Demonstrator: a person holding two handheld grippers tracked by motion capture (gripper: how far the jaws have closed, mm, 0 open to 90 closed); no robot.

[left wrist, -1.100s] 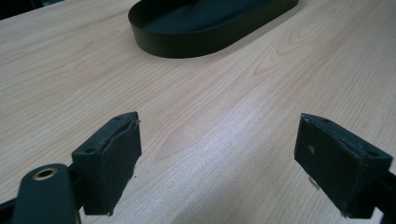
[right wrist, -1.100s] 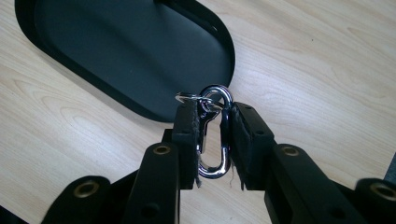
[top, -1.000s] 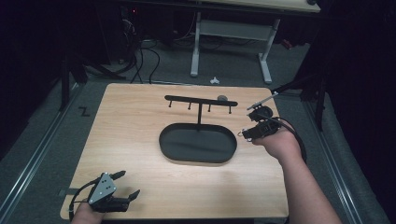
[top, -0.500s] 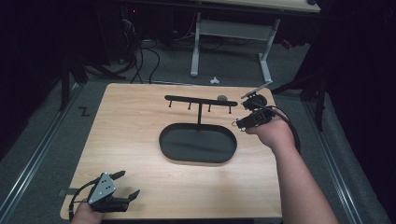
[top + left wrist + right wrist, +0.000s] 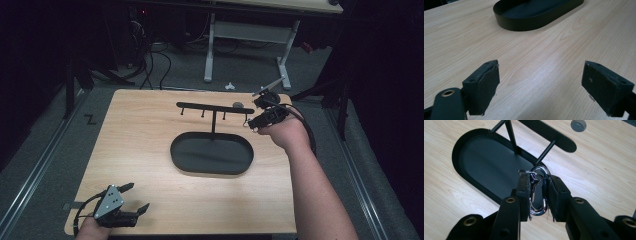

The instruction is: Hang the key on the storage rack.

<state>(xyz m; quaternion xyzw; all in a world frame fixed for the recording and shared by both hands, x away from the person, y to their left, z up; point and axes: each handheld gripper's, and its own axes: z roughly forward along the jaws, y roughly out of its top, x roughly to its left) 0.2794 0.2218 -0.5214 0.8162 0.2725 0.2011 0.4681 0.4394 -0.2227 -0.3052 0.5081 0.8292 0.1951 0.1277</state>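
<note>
Your right gripper [image 5: 537,195] is clamped on the carabiner [image 5: 538,192] (pickup done); hanging it on the rack's peg [image 5: 546,151], upper centre, remains. Your left gripper [image 5: 540,87] gapes, empty.

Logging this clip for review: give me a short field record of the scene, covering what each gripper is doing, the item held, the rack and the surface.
right gripper: shut on the metal clip, close to the rack's right end
metal clip: silver snap hook with a small ring at its top
rack: black bar with pegs, on a post rising from the oval tray
oval tray: black, nothing in it
left gripper: open, at the table's near left corner
table: light wood
</note>
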